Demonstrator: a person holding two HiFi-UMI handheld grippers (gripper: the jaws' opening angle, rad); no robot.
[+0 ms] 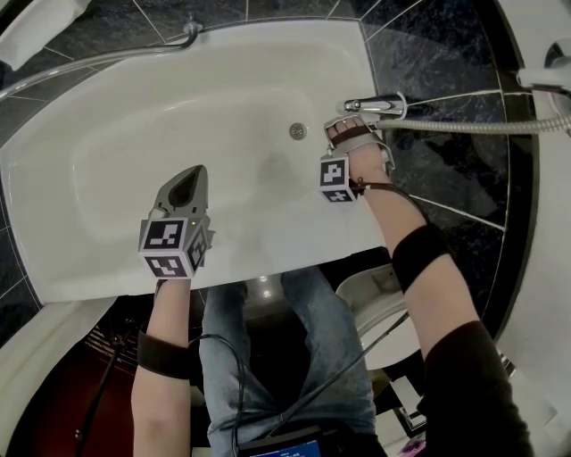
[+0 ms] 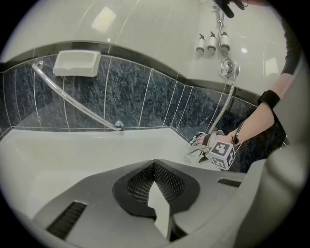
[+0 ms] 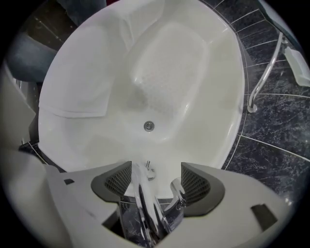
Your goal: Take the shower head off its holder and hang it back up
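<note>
Fingers [image 3: 115, 182] of my right gripper [image 1: 355, 134] stand wide apart around the chrome tap [image 3: 141, 208], not pressing it. On my left gripper [image 1: 185, 185] they are shut, empty, above the bathtub [image 1: 134, 134]. The shower head [image 2: 226, 6] hangs high on the wall.

The bathtub [image 1: 134, 143] is smooth, glossy white. The wall tiles [image 1: 446, 54] are dark, marbled and polished. The faucet [image 3: 145, 203], grab bar [image 2: 76, 98] and drain [image 3: 149, 126] are mirror-bright chrome. The shower hose [image 1: 482, 127] is ribbed metal. The left gripper [image 2: 155, 167] and right gripper [image 3: 156, 165] have matt grey plastic shells with dark cross-hatched pads [image 3: 118, 179]. The jeans [image 1: 303, 339] are denim cloth.
</note>
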